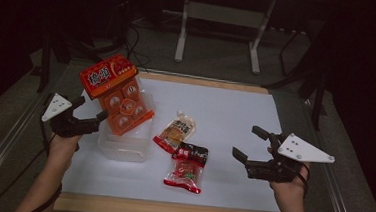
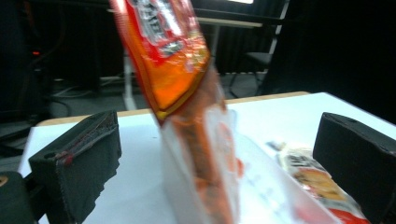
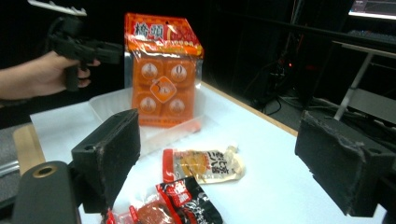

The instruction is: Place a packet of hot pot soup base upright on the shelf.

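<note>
White paper covers the wooden-edged surface (image 1: 235, 114), which carries three snack packs and one clear plastic tub (image 1: 123, 144). One orange blister pack (image 1: 119, 98) with five round cells stands tilted in the tub; whether anything grips it is unclear. Left tongs (image 1: 95, 112) sit just beside it, and in the left gripper view the jaws are spread wide with the pack between them, not touching. One pale pouch (image 1: 175, 130) and one red-and-black packet (image 1: 187, 167) lie nearby, touching. Right tongs (image 1: 251, 143) hover well apart, jaws spread, holding nothing
</note>
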The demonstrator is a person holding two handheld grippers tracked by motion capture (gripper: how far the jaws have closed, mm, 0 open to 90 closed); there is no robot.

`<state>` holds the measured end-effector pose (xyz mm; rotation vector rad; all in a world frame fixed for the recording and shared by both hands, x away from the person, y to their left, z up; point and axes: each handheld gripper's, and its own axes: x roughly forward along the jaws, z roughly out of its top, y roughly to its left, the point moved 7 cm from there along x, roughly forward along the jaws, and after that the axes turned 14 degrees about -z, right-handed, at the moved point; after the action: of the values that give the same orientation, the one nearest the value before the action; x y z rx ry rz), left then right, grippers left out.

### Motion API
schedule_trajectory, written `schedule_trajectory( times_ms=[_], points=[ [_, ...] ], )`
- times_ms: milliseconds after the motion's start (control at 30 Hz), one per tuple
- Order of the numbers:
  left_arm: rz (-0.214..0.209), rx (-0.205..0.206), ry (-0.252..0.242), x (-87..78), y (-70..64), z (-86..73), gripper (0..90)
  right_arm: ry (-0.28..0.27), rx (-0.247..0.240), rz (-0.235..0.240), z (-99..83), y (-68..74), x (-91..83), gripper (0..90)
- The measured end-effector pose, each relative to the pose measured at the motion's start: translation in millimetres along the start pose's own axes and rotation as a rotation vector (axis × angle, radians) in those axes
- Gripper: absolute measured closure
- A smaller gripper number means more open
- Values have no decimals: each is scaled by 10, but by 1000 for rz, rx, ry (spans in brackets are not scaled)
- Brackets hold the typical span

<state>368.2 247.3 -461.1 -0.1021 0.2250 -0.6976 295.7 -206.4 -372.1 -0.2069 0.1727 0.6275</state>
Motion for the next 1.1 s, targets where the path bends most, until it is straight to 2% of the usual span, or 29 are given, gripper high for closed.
schedule_trajectory(
  times_ms=[100,200,267,600,767,867,1000,1100],
  points=[
    [-14,18,3,-44,-88,-6,15,8,-11,-4,-25,16,31,142],
    [-27,13,2,-79,-164,-22,15,6,-27,-6,-31,27,51,143],
    [-52,1,-7,-105,-214,-40,15,8,-33,-4,-34,35,61,145],
    [-78,33,-14,-249,-469,-43,15,35,-39,22,-140,62,148,181],
    [-117,51,-11,-264,-652,-11,15,46,-56,20,-188,79,203,184],
    [-145,82,1,-245,-783,-3,15,57,-66,25,-219,98,234,199],
    [-199,91,-1,-209,-952,9,15,62,-68,41,-257,125,287,199],
    [-235,96,-2,-170,-1079,-15,15,45,-71,64,-270,150,328,148]
  ],
)
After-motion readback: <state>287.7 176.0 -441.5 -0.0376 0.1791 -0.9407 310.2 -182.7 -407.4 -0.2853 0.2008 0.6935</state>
